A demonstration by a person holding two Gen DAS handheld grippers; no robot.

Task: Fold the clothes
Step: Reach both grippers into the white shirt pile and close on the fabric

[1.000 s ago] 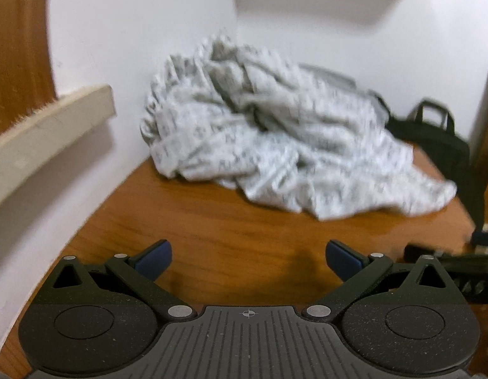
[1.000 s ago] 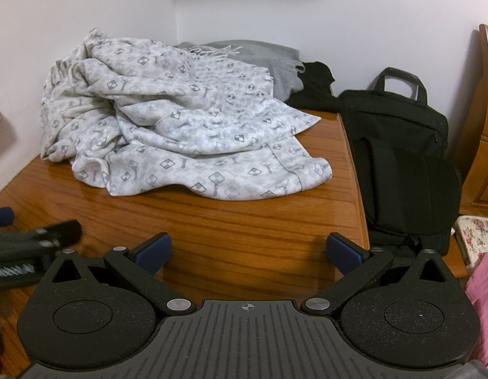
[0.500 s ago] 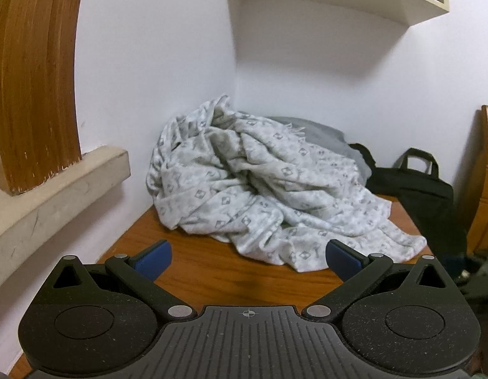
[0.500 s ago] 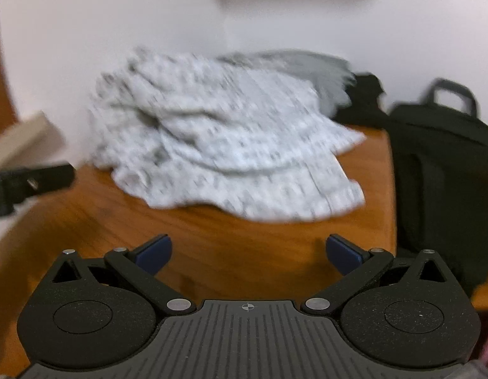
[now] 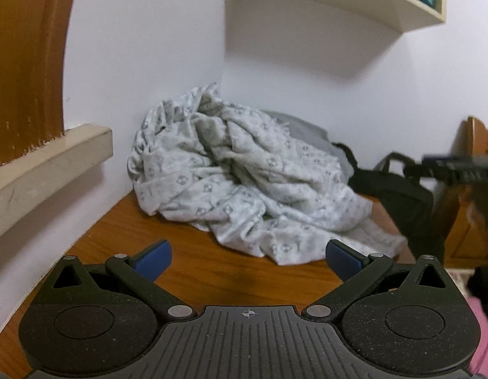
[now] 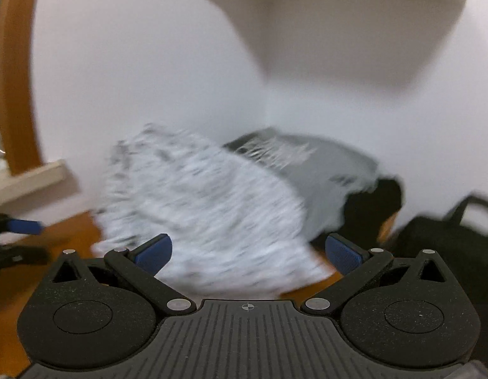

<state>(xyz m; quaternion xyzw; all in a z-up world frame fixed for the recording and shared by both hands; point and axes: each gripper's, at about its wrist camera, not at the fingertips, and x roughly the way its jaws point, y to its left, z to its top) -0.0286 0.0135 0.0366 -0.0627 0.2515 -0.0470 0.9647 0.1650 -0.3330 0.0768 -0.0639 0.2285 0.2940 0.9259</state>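
Note:
A crumpled white garment with a small grey diamond print [image 5: 241, 189] lies heaped in the back corner of a wooden table [image 5: 196, 271]; the right wrist view shows it blurred [image 6: 206, 208]. Behind it lies a grey garment [image 6: 332, 164]. My left gripper [image 5: 248, 254] is open, empty, and stands short of the heap above the table. My right gripper [image 6: 248, 252] is open and empty too, closer to the heap's near edge. The right gripper shows blurred at the far right of the left wrist view [image 5: 458, 167].
A black bag with handles [image 6: 449, 249] stands right of the table [image 5: 398, 195]. White walls close the corner, with a wall shelf [image 5: 332, 15] above. A beige ledge [image 5: 48, 164] and a wooden frame [image 5: 26, 63] are on the left. Pink fabric [image 5: 484, 347] lies low right.
Both grippers have tilted upward, bringing the wall and shelf into view. The right gripper has swung towards the heap, its view now blurred. Both stay open; the clothes have not moved.

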